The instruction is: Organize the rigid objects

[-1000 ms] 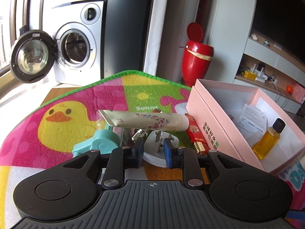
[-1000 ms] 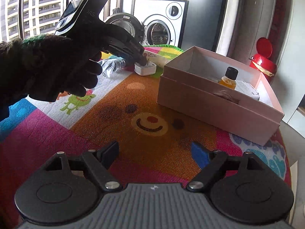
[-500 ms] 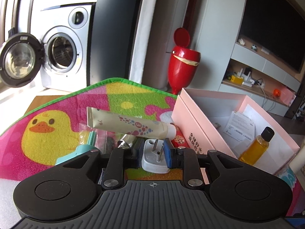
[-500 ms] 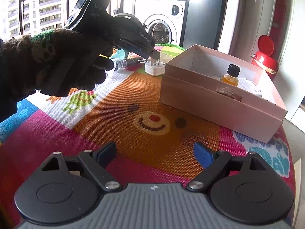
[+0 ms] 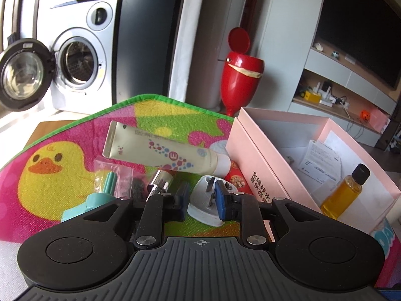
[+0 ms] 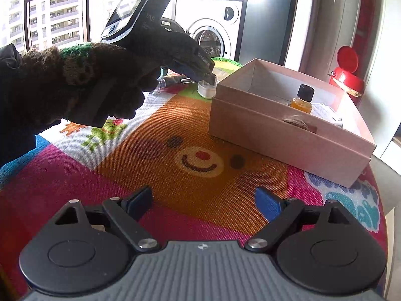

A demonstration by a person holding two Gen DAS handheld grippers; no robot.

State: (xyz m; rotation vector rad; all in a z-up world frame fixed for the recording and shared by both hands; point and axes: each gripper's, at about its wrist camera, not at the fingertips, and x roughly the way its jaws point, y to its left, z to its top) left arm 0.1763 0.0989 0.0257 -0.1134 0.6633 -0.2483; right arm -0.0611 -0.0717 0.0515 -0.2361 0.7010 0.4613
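Note:
My left gripper [image 5: 201,200] is shut on a white plug adapter [image 5: 206,209], holding it by its metal prongs just above the mat, close to the pink box's near corner. It also shows in the right wrist view [image 6: 206,90]. The pink open box [image 5: 253,150] holds an amber bottle with a black cap [image 5: 343,192] and paper leaflets. A cream tube [image 5: 160,150], a teal item [image 5: 100,198] in clear wrap and a small metal part [image 5: 160,184] lie behind the adapter. My right gripper [image 6: 203,202] is open and empty, low over the mat.
The colourful play mat [image 6: 200,160] covers the table. A red packet [image 5: 234,180] lies against the box wall. A red bin [image 5: 240,75] and a washing machine [image 5: 75,65] with its door open stand behind the table.
My left gripper has lifted the white adapter off the mat and carried it rightwards to the box. The right gripper has barely moved.

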